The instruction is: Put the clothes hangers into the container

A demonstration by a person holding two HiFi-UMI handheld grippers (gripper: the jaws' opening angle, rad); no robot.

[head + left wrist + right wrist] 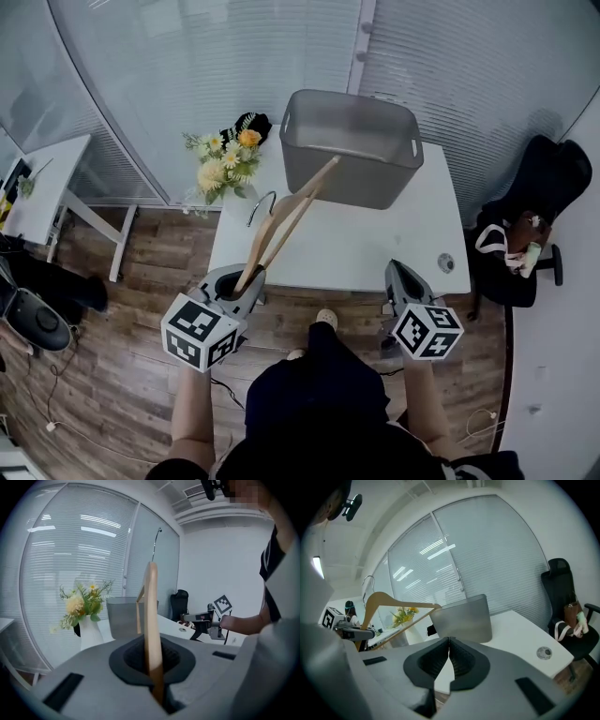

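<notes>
My left gripper (242, 279) is shut on one end of a wooden clothes hanger (286, 220), which slants up over the white table (375, 244) towards the grey container (356, 178) at the table's back. In the left gripper view the hanger (151, 620) stands edge-on between the jaws of the left gripper (157, 677), with its metal hook (154, 545) at the top. The right gripper (401, 272) hovers at the table's front edge, shut and empty (449, 644). From the right gripper view the hanger (384, 599) hangs in the air to the left of the container (464, 618).
A white vase of yellow flowers (228, 164) stands at the table's back left corner, next to the container. A round cable grommet (446, 263) sits near the table's right front. A black office chair (539, 216) with things on it stands to the right. A second white table (42, 187) is at far left.
</notes>
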